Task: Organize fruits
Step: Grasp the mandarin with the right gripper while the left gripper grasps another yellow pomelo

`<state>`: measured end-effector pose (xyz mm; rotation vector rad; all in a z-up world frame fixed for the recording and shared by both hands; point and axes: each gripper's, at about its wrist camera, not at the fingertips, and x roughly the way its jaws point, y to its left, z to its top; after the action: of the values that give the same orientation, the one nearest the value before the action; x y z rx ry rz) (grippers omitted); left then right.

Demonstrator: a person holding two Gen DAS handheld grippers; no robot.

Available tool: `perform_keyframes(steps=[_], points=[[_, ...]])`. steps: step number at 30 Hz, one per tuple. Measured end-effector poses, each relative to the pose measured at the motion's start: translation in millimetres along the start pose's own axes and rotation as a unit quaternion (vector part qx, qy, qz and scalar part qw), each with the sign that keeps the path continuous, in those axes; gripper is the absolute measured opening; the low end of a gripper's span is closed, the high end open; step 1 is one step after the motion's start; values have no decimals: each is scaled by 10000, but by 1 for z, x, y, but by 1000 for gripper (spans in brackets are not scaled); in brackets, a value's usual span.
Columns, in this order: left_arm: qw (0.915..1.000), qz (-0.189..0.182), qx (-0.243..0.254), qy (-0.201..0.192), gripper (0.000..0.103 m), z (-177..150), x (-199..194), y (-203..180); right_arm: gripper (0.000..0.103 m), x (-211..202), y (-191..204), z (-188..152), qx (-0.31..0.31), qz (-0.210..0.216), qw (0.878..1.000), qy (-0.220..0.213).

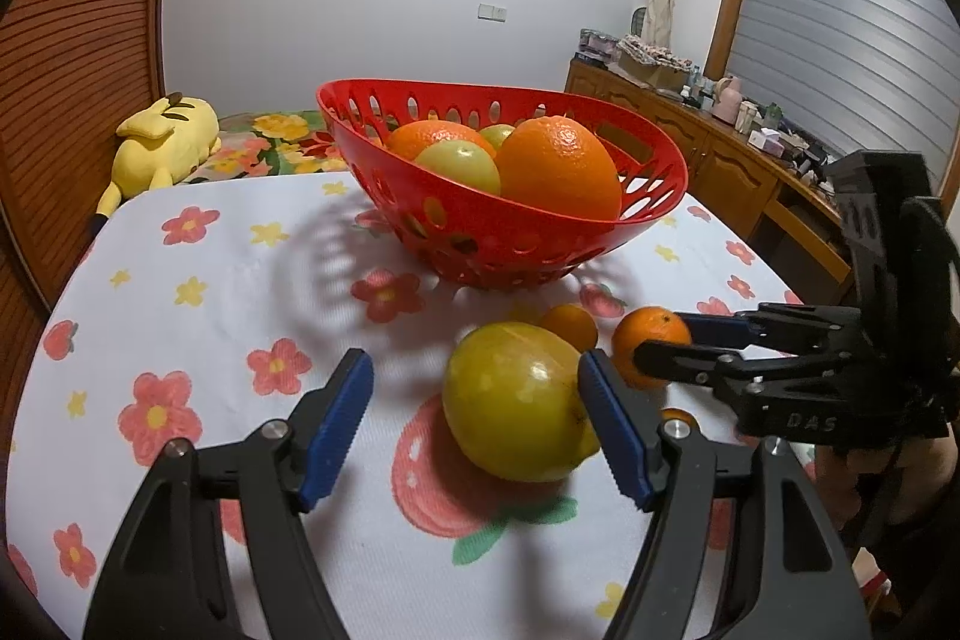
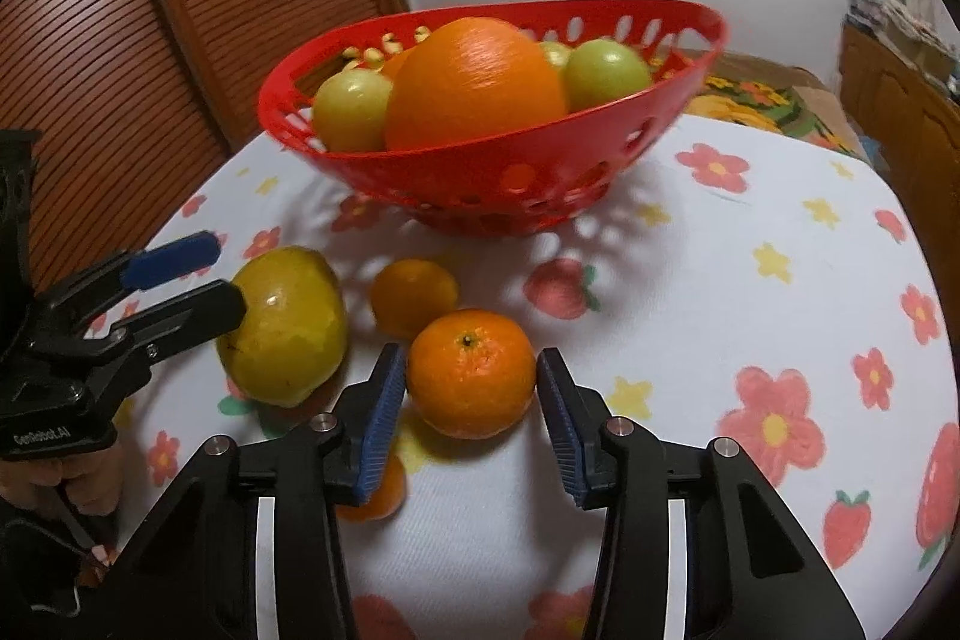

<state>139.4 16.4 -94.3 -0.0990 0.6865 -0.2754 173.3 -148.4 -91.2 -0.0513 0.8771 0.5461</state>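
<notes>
Your right gripper (image 2: 471, 400) brackets mandarin (image 2: 471, 381), pads nearly touching: soft, light, squeeze gently at equator. Left gripper (image 1: 480, 418) wide, lemon (image 1: 516, 403) partly inside: firm, waxy, rolls.

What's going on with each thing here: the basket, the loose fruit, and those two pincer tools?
Red basket: upright on the table, holding fruit.
Big orange: inside the basket.
Green fruits: inside the basket.
Yellow fruit: on the cloth, touching one jaw of the left gripper, not clamped.
Mandarin: on the cloth between the right gripper jaws, narrow gaps on both sides.
Small mandarin: loose on the cloth.
</notes>
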Motion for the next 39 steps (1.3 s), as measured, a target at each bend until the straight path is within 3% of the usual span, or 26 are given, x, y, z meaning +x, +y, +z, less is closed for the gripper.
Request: perform_keyframes(steps=[13, 29, 39], points=[[9997, -3, -89, 230, 72, -6, 9, -11, 45, -45, -8, -30, 135, -47, 9993, -354], [9985, -124, -7, 531, 72, -10, 19, -23, 45, -43, 1, -56, 0, -325, 9987, -394], [9971, -143, 82, 744, 72, -1, 37, -29, 45, -42, -3, -56, 74, -215, 9990, -381]])
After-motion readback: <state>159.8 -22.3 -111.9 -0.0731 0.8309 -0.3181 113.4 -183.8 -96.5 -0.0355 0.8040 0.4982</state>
